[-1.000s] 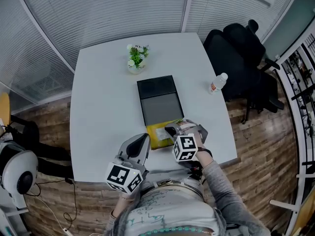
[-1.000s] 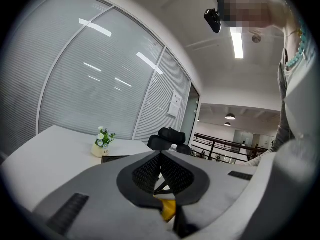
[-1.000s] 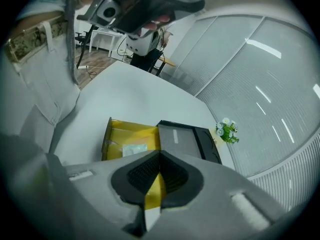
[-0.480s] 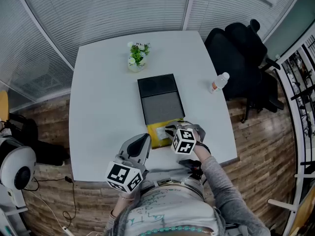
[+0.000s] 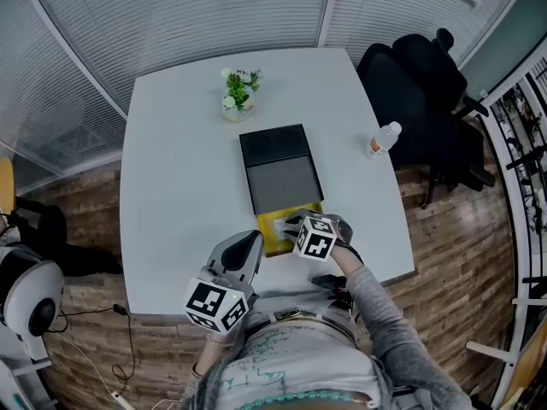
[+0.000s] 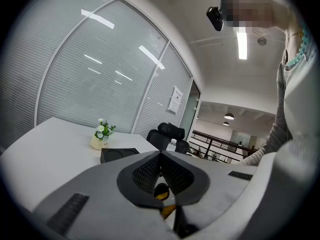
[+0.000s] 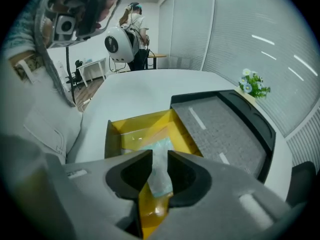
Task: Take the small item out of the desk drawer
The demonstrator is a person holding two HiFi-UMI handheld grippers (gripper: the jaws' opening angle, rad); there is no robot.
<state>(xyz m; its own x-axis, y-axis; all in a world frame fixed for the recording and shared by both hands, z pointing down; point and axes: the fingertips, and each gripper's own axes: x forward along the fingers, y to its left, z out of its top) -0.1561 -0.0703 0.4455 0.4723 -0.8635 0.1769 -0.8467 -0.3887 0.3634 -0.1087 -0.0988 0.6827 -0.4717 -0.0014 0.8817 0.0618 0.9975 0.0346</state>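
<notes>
Near the front edge of the bench (image 5: 171, 186), left tongs (image 5: 245, 248) sit idle beside the drawer, tips pressed together, nothing held. Yellow drawer (image 5: 272, 244) is pulled out of the black organiser box (image 5: 282, 178). The small item, a pale clear packet (image 7: 159, 176), lies inside the drawer and is not out yet. Right tongs (image 5: 289, 225) hang over the drawer, jaws opening, with the packet in the gap but the pads apparently not pressing it. Step looks like lining up the grasp. Next move likely calls for dropping lower, pinching the thin packet, then lifting clear of the drawer walls. Far right, the bottle (image 5: 382, 139) has a label too small to read. No other writing is legible.
</notes>
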